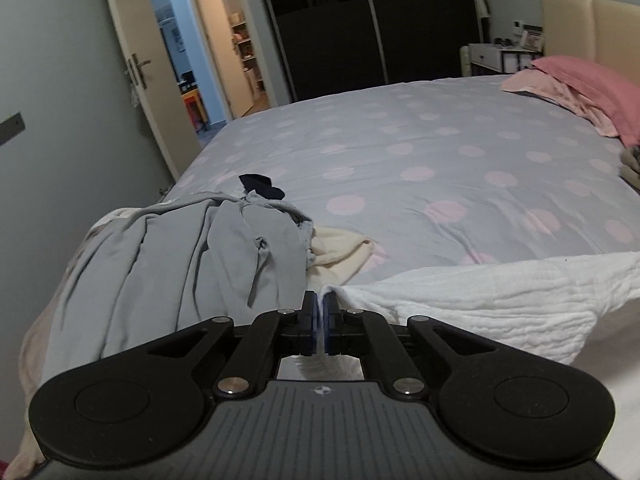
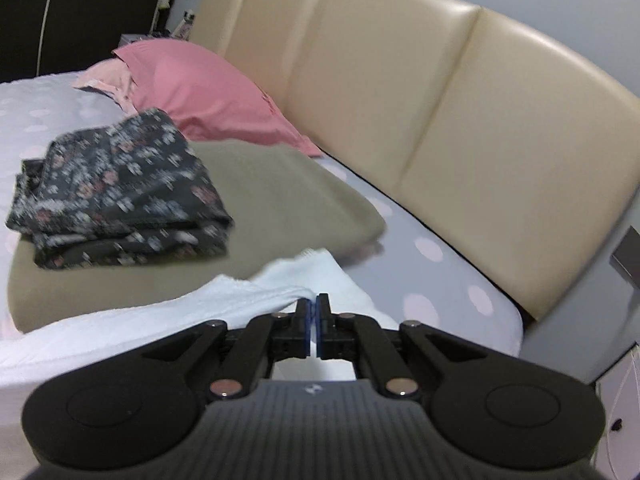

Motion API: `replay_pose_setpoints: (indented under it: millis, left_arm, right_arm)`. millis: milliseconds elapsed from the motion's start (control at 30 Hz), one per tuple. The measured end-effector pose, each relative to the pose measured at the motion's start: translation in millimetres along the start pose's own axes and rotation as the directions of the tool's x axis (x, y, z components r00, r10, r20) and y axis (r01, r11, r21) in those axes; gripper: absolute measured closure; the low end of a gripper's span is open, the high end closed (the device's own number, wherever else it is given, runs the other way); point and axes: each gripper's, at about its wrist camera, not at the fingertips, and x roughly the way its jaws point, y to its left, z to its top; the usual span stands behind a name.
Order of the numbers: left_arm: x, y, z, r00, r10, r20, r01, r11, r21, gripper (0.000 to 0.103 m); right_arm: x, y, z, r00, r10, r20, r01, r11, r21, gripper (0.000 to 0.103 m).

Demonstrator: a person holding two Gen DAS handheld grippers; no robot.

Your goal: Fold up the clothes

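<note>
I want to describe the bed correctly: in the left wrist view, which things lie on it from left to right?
Grey garment pile → cream cloth → white towel, gripped by the left gripper → pink pillow at the far right.

The dark floral folded garment (image 2: 116,192) is motion-blurred, its print unreadable. The white textured cloth (image 1: 500,300) runs off the right edge.

**Both grippers clamped tight**

The black two-finger left gripper (image 1: 319,316) sits at lower centre of its frame, jaws pressed together on a white textured cloth (image 1: 480,300). The black two-finger right gripper (image 2: 313,314), also lower centre, pinches the same cloth's edge.
</note>
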Motion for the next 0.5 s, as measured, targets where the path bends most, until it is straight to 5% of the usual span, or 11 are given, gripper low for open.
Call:
replay_pose_setpoints:
  millis: [500]
  left_arm:
    - [-30.9, -14.6, -70.1, 0.979, -0.013, -0.202, 0.04, 0.991, 0.129, 0.102]
  right_arm:
    - [13.3, -31.8, -47.1, 0.982, -0.013, -0.187, -0.012, 0.991, -0.134, 0.101]
